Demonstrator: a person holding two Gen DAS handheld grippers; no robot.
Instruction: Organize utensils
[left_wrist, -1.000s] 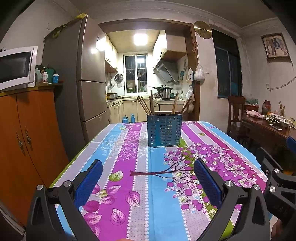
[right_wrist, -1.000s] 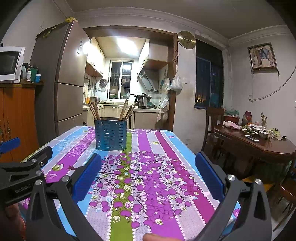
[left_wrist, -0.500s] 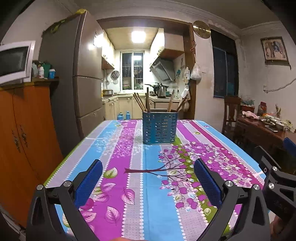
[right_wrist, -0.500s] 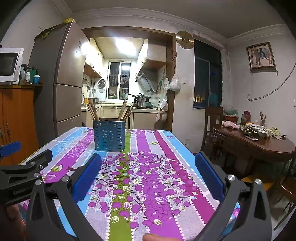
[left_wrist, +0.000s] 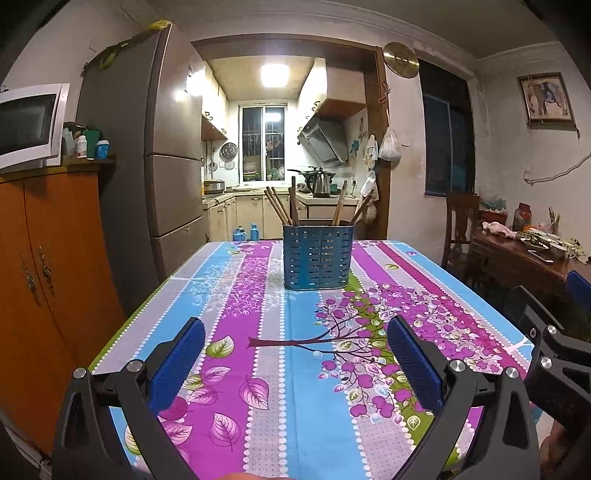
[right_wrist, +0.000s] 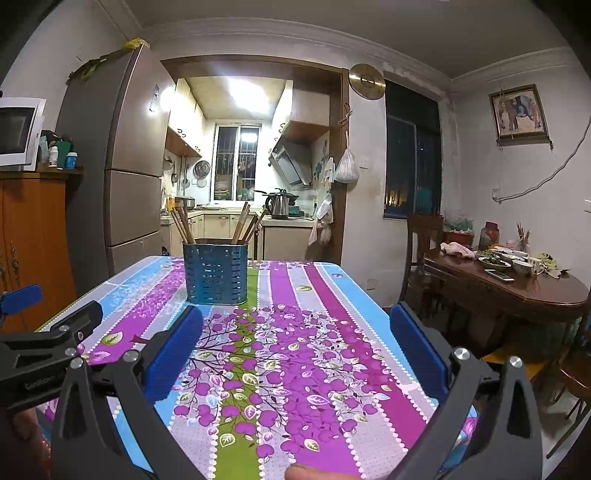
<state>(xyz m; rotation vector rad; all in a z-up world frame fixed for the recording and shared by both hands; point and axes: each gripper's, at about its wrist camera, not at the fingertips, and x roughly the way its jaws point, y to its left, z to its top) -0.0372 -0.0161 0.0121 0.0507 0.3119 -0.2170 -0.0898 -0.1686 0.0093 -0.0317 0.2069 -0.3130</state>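
Nearest to the cameras, the left tool is over the near end of the table, and its two blue pads stand wide apart with nothing between them. The right tool is just beside it, also over the near end, and its blue pads are wide apart and empty in the same way. In each wrist view the other tool shows at the edge of the picture, so the two are side by side.

The table is covered with a flowered cloth in purple, blue and green stripes, and the part of the cloth between the tools and the holder is bare.

Well beyond the tools, toward the far end of the table, stands the blue utensil holder. It is upright and has small slots in its wall. Wooden chopsticks stick out from its top and lean to both sides.

Behind the holder, a doorway opens to a lit kitchen. Left of the holder a tall fridge stands against the wall, and far to the right of it is a dark wooden dining table with bowls on it.
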